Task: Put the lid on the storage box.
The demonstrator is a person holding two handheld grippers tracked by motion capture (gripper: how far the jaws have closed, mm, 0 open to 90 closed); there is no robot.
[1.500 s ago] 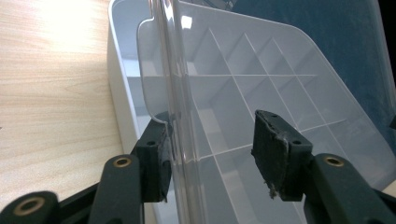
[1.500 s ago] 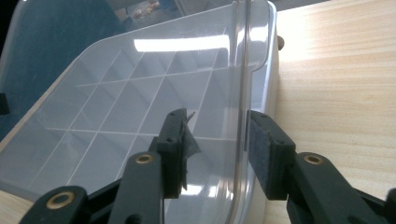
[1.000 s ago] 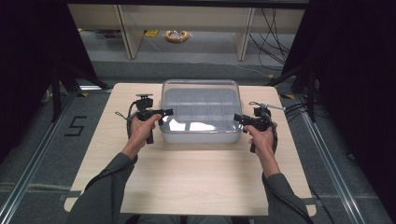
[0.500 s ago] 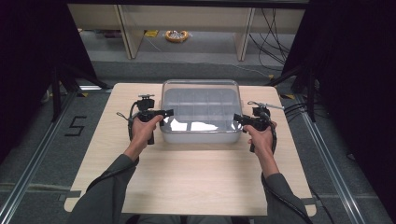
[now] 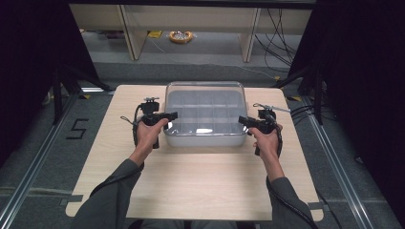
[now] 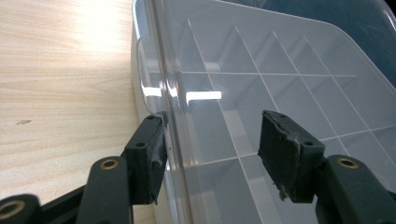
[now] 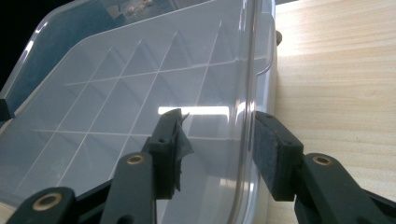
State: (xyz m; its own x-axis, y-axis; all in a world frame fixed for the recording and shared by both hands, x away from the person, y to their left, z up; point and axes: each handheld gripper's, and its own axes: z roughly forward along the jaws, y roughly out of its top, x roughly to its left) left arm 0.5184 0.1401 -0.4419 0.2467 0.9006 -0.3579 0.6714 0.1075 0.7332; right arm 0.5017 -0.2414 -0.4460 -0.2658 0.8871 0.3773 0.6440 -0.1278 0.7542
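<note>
Noted clear compartment box (image 5: 204, 114) at table (image 5: 191, 191) far-centre. My left gripper (image 6: 212, 140) had just been opening, box rim between jaws, grip released. Right gripper (image 7: 217, 149) straddled opposite rim, not clamped. Judged box set down.

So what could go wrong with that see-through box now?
The left gripper has just been opening; its jaws straddle the box edge with one pad clear of the plastic, so that side could slip or drop. The right gripper also straddles its edge with gaps showing, so a lift might tilt the box. The clear lid could shift too.
</note>
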